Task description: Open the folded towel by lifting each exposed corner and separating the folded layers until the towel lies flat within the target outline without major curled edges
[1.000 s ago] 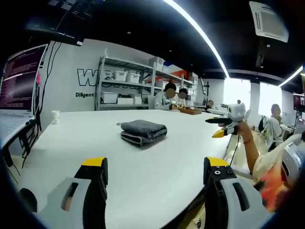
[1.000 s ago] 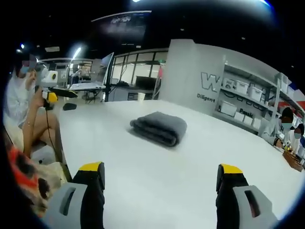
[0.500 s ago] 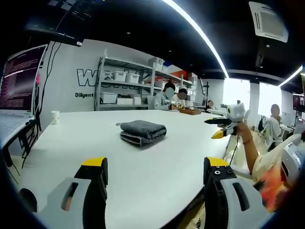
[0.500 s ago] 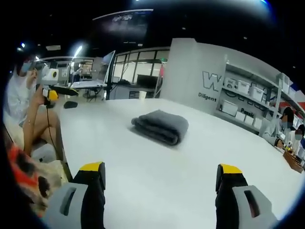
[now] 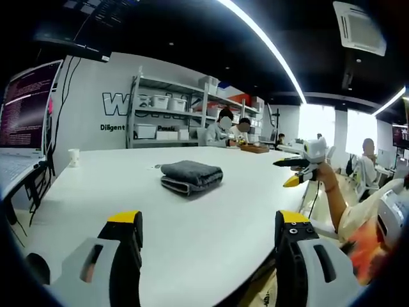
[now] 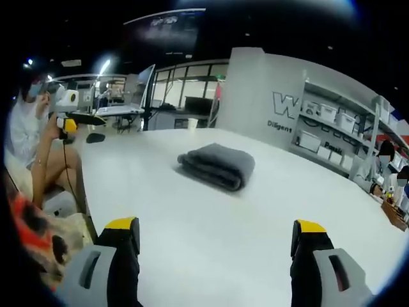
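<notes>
Now, by label:
Left gripper [image 5: 208,231]: jaws spread wide, nothing between them, low over the near edge of the table [image 5: 192,224]; well short of the towel.
Right gripper [image 6: 214,240]: jaws spread wide, holding nothing, over the table's near edge, well apart from the towel.
Towel [image 5: 191,176]: dark grey, folded into a thick bundle, lying on the white table ahead of both grippers, untouched.
Laptop [image 5: 22,121]: left of the towel at the table's edge, screen lit.
Cup [image 5: 75,157]: small, white, between laptop and towel, farther back.
Shelves [image 5: 169,115]: behind the towel, against the wall, holding white bins.
</notes>
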The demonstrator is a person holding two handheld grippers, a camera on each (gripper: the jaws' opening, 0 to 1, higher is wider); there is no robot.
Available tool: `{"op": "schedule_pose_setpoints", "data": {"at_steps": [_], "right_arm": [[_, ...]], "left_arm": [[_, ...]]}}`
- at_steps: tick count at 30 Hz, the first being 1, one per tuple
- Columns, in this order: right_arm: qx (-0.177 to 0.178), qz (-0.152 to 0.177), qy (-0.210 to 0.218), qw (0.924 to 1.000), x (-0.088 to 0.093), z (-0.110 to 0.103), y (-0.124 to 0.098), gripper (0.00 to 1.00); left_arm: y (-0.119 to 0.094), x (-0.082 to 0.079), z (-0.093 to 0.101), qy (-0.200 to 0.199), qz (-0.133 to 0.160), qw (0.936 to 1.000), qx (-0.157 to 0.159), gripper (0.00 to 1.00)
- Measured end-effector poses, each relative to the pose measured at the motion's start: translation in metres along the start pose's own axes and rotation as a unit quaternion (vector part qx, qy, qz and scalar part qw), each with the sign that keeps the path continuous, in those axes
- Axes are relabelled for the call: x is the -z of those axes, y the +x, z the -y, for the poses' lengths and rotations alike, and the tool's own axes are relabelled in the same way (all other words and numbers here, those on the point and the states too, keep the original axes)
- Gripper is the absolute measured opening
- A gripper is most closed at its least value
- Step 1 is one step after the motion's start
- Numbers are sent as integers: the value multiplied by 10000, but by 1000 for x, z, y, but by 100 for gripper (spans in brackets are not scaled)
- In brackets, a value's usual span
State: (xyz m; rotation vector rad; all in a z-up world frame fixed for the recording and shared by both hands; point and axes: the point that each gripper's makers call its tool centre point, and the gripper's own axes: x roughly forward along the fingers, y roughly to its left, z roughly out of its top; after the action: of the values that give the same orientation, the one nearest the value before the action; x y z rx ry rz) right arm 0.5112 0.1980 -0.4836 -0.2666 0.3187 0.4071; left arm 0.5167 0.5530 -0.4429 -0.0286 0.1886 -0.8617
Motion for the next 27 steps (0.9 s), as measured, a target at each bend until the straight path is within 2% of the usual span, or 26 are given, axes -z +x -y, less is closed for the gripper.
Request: {"op": "schedule_pose_setpoints", "data": {"at_steps": [10, 14, 19, 27], "right_arm": [[-29, -26, -83, 10000, 0, -5, 0, 99], [-22, -5, -75, 10000, -1, -5, -1, 99], [-51, -66, -109, 9999, 1, -7, 3, 99], [-128, -124, -168, 9997, 2, -13, 8, 99]], "left_arm": [[-1, 2, -4, 34, -85, 9999, -83, 96], [-1, 0, -8, -25, 4, 9999, -138, 99], [-2, -3, -9, -51, 89, 9998, -179, 99], [-1, 1, -14, -109, -1, 9996, -245, 99]]}}
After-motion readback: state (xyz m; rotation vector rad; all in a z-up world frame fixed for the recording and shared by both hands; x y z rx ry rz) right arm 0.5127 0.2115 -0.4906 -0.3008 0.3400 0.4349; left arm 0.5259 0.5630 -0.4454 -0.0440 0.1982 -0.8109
